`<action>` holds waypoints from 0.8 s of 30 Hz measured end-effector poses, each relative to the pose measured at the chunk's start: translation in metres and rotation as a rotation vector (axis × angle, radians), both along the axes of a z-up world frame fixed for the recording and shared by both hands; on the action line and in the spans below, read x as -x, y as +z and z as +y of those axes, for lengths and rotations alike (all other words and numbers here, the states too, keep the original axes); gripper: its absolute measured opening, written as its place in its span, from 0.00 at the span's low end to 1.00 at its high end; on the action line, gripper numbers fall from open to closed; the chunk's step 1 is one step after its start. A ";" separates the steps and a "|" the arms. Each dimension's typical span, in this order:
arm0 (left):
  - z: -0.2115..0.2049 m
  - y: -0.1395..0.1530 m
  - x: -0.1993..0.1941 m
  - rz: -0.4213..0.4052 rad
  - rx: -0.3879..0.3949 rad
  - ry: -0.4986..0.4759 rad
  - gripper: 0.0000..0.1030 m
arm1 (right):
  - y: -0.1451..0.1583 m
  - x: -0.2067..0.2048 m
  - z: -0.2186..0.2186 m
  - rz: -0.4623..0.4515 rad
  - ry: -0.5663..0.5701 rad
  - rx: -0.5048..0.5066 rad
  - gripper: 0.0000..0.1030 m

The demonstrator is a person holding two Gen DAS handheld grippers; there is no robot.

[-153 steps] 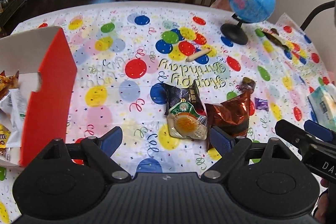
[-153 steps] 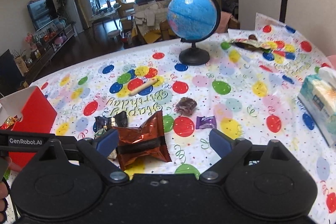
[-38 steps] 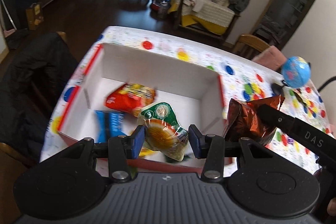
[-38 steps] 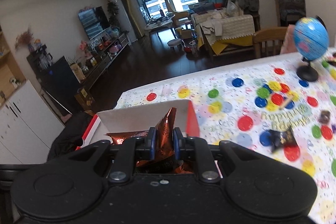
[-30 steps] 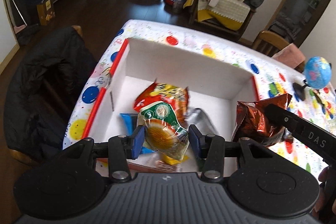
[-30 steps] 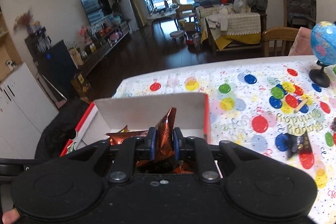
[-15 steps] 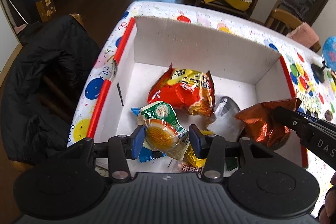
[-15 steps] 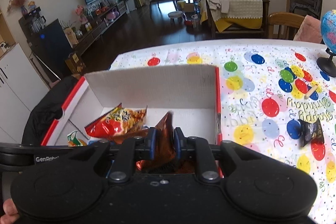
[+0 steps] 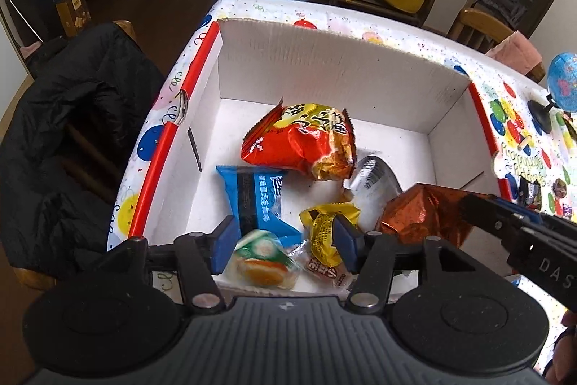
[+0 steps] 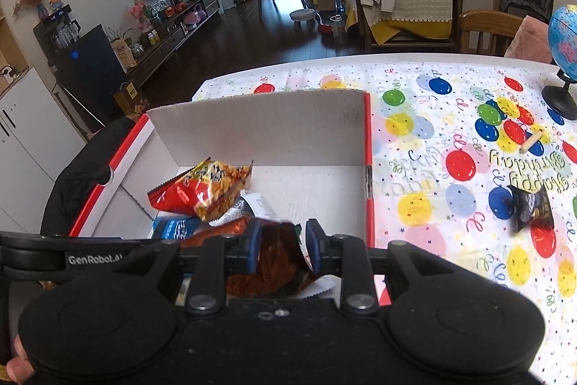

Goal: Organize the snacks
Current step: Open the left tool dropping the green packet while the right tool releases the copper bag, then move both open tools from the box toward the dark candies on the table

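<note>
A white cardboard box with red edges stands at the table's left end. In it lie a red chip bag, a blue packet, a yellow packet and a silver packet. My left gripper is open over the box; the green-and-orange snack lies loose between its fingers. My right gripper has its jaws parted around the copper-brown foil bag, which sits low in the box.
A black snack packet and a wooden stick lie on the balloon tablecloth to the right. A blue globe stands at the far right. A chair with a black jacket is left of the table.
My left gripper has opened and dropped the green-and-orange snack into the box. My right gripper's jaws have parted around the copper-brown bag, which has sunk lower in the box.
</note>
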State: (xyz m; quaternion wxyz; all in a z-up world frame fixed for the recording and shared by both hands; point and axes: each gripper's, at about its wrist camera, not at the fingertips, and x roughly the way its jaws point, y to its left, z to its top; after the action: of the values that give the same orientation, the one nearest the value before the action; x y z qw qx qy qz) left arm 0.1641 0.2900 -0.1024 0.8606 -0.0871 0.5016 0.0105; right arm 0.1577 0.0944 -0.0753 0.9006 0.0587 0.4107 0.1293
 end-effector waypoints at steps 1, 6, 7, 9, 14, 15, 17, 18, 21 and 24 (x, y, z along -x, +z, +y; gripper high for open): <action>-0.001 0.002 0.002 -0.006 0.003 0.000 0.55 | 0.000 0.001 -0.001 0.000 -0.002 -0.001 0.26; -0.006 0.014 0.014 -0.039 0.008 -0.005 0.58 | 0.005 0.009 -0.008 -0.003 -0.004 -0.015 0.28; -0.007 0.017 0.016 -0.047 0.010 -0.005 0.58 | 0.006 0.011 -0.010 -0.006 -0.005 -0.019 0.28; -0.009 0.024 0.021 -0.065 0.014 -0.007 0.58 | 0.010 0.015 -0.013 -0.011 -0.005 -0.025 0.29; -0.017 0.043 0.030 -0.104 0.018 -0.020 0.59 | 0.020 0.023 -0.024 -0.022 -0.010 -0.043 0.33; -0.019 0.046 0.031 -0.110 0.020 -0.024 0.60 | 0.022 0.025 -0.026 -0.024 -0.009 -0.046 0.33; -0.024 0.053 0.034 -0.127 0.024 -0.037 0.61 | 0.026 0.029 -0.031 -0.028 -0.009 -0.049 0.35; -0.027 0.056 0.036 -0.136 0.024 -0.044 0.61 | 0.029 0.031 -0.033 -0.029 -0.011 -0.047 0.36; -0.038 0.065 0.040 -0.157 0.027 -0.066 0.62 | 0.035 0.037 -0.042 -0.036 -0.012 -0.055 0.38; -0.051 0.072 0.043 -0.176 0.030 -0.095 0.63 | 0.042 0.045 -0.052 -0.046 -0.019 -0.062 0.42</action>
State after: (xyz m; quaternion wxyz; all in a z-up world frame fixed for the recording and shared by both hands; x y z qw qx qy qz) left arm 0.1207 0.2389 -0.0307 0.8994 -0.0769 0.4279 -0.0456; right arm 0.1130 0.0426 -0.0338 0.9088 0.0872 0.3850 0.1349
